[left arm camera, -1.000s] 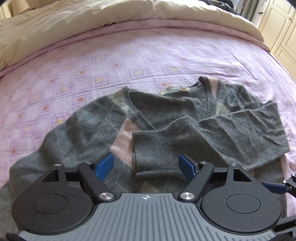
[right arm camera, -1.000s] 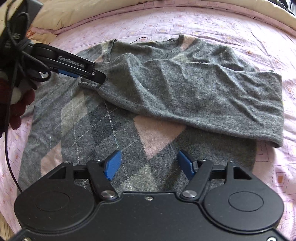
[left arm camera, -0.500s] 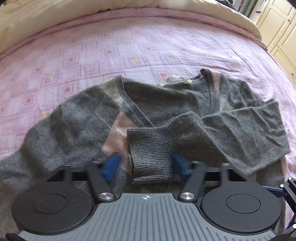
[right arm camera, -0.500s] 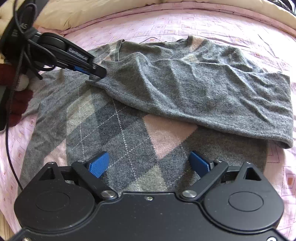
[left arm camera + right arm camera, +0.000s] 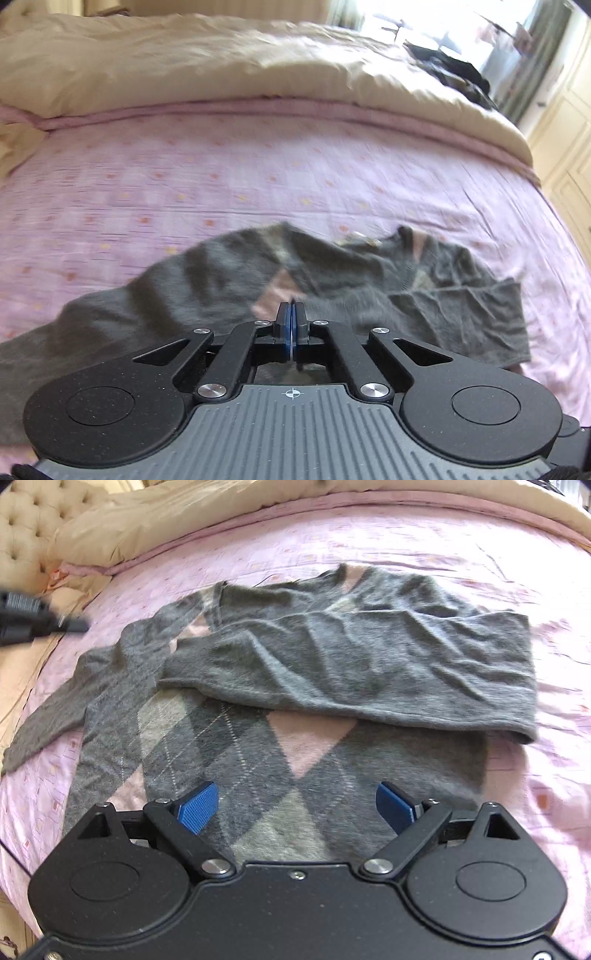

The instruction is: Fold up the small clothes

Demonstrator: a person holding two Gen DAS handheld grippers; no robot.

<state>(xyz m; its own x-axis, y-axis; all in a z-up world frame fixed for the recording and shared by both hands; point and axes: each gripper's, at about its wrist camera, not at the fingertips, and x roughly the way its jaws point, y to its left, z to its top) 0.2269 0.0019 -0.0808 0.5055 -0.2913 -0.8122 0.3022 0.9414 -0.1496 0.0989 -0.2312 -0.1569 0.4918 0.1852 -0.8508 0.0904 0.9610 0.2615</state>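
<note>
A grey argyle sweater with pink diamonds lies flat on the pink bedspread. Its right sleeve is folded across the chest; the left sleeve lies spread out to the side. My right gripper is open and empty just above the sweater's lower hem. My left gripper is shut with nothing between its pads, lifted above the sweater. It shows in the right wrist view as a blurred dark shape at the left edge, away from the cloth.
A cream duvet is bunched along the head of the bed. A tufted headboard stands at the far left. Dark clothes lie near a window, and cream cupboard doors stand to the right.
My left gripper has let go of the right sleeve's cuff, shut, and pulled up and away to the left. The sleeve now rests on the chest. My right gripper has opened wider.
</note>
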